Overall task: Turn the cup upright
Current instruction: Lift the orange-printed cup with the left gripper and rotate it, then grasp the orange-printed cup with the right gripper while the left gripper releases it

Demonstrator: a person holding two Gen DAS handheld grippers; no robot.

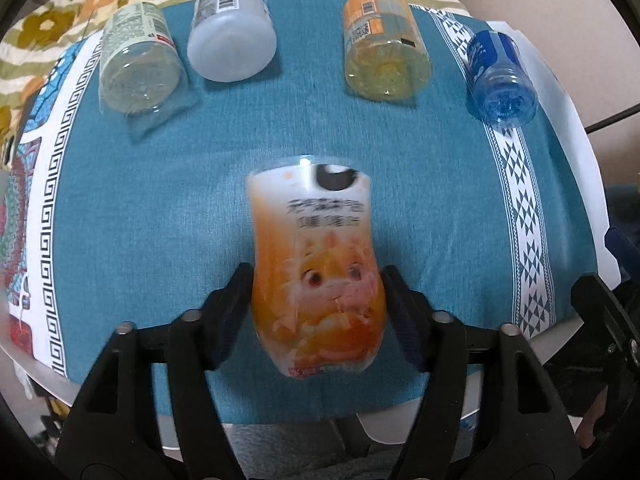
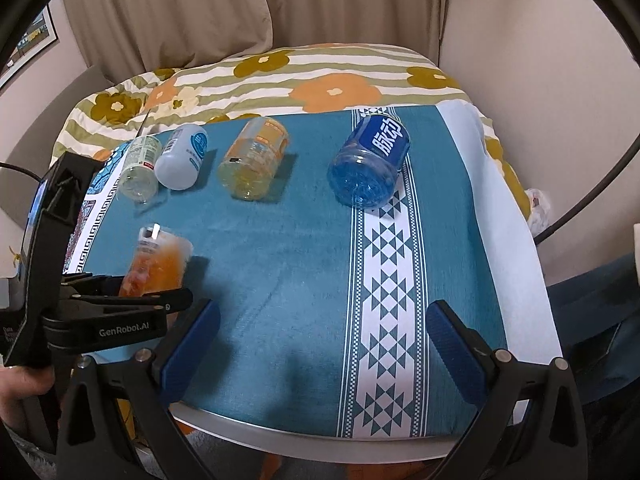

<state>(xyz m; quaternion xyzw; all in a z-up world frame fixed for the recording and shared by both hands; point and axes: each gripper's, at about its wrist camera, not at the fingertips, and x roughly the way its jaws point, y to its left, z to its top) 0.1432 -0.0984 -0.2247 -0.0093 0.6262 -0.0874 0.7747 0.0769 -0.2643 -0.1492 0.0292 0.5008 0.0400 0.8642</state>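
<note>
Orange cup (image 1: 316, 268) sat centre-low in the left wrist view, lower left in the right wrist view (image 2: 154, 266), clamped by the left gripper (image 1: 318, 280). Fingers (image 1: 234, 304) pressed its flanks around mid-body, narrowed to cup width. Image was blurred there; cup looked tilted, not yet upright. Judgement: thin printed plastic, light, glossy, so likely slippery and easy to dent. Best grip is mid-body with modest squeeze, away from the rim.

Right gripper (image 2: 320, 344) sat bottom centre of its view, spread wide, holding nothing, above the teal cloth (image 2: 280, 264).

Four other containers lay on their sides across the top of the cloth: clear bottle (image 1: 140, 68), white bottle (image 1: 232, 32), yellow bottle (image 1: 384, 48), blue bottle (image 1: 500, 76), all well apart from the cup.
</note>
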